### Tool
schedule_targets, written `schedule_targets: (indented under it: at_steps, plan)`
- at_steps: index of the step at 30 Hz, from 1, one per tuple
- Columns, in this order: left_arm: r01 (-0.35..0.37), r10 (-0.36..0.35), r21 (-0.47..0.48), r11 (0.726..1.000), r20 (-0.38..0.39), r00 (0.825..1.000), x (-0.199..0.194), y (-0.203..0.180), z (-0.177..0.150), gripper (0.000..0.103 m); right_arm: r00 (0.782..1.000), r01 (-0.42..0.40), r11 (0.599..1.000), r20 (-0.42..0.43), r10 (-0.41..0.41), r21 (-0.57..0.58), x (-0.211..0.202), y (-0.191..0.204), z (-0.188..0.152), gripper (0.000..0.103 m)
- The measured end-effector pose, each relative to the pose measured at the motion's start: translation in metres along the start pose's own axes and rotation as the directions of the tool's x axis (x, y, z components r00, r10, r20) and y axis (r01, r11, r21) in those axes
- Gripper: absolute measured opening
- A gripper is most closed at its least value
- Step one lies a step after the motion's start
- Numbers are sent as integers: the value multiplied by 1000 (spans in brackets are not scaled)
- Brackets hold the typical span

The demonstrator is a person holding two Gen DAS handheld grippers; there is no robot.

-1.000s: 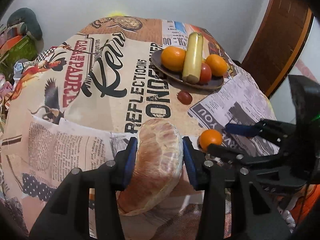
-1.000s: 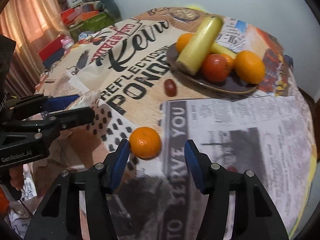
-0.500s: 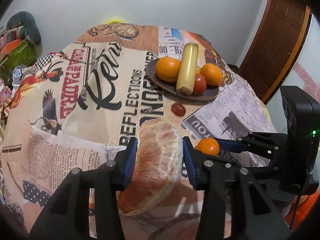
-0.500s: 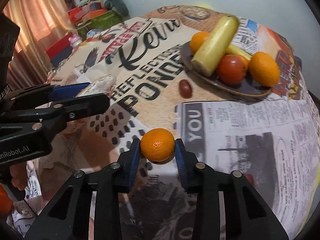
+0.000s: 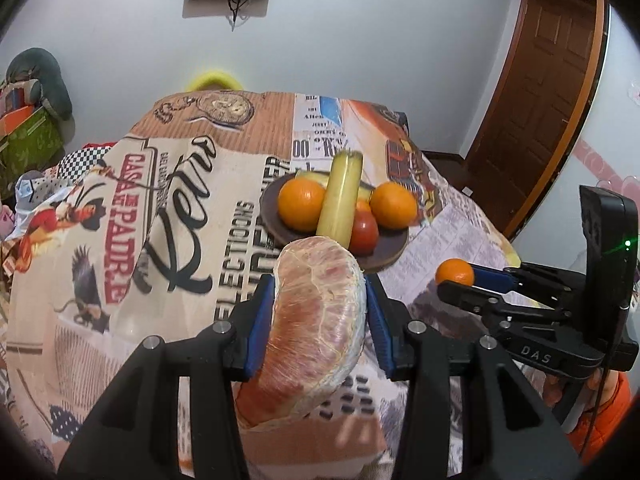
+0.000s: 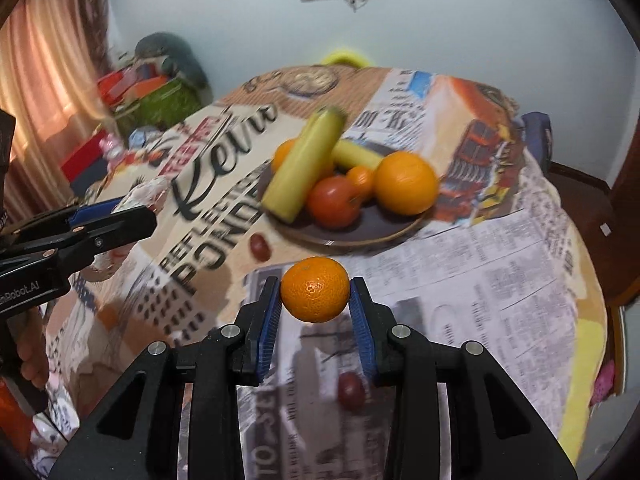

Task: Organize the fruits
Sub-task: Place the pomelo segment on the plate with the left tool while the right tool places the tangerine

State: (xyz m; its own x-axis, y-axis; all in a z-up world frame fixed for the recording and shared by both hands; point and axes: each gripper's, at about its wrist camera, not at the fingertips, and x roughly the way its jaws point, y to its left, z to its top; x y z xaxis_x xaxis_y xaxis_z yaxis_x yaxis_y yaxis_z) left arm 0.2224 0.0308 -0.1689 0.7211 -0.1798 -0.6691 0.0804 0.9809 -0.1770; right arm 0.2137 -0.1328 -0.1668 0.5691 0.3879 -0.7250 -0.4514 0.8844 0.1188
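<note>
Two grippers, each loaded, both short of the plate.

Left wrist view: the left gripper (image 5: 320, 320) clamps a wrapped peeled pomelo piece (image 5: 316, 328) between its blue pads, long axis running roughly along the fingers. The plate (image 5: 384, 256) lies straight ahead, just past the fruit's far end, already bearing oranges, a tomato and a long yellow fruit (image 5: 340, 196). Right wrist view: the right gripper (image 6: 316, 304), having just narrowed, grips a small mandarin (image 6: 315, 289) clear of the tablecloth (image 6: 520, 280). The plate (image 6: 360, 236) sits ahead and slightly right. By my judgement the right hand has the easier drop; free space is on the near rim.
</note>
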Motion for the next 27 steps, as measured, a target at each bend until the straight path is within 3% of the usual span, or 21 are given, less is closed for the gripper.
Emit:
schedule_targets:
  at_steps: [9, 20, 27]
  plan:
    - [-12, 12, -5, 1000, 38, 999, 23, 5, 35, 44, 998, 37, 999, 52, -38, 26, 3, -21, 19, 32]
    - [6, -4, -42, 999, 35, 999, 69, 17, 70, 44, 998, 36, 999, 47, -37, 28, 28, -37, 35, 32]
    - [5, -5, -6, 1000, 39, 999, 90, 8, 91, 44, 999, 28, 999, 43, -29, 27, 42, -42, 44, 32]
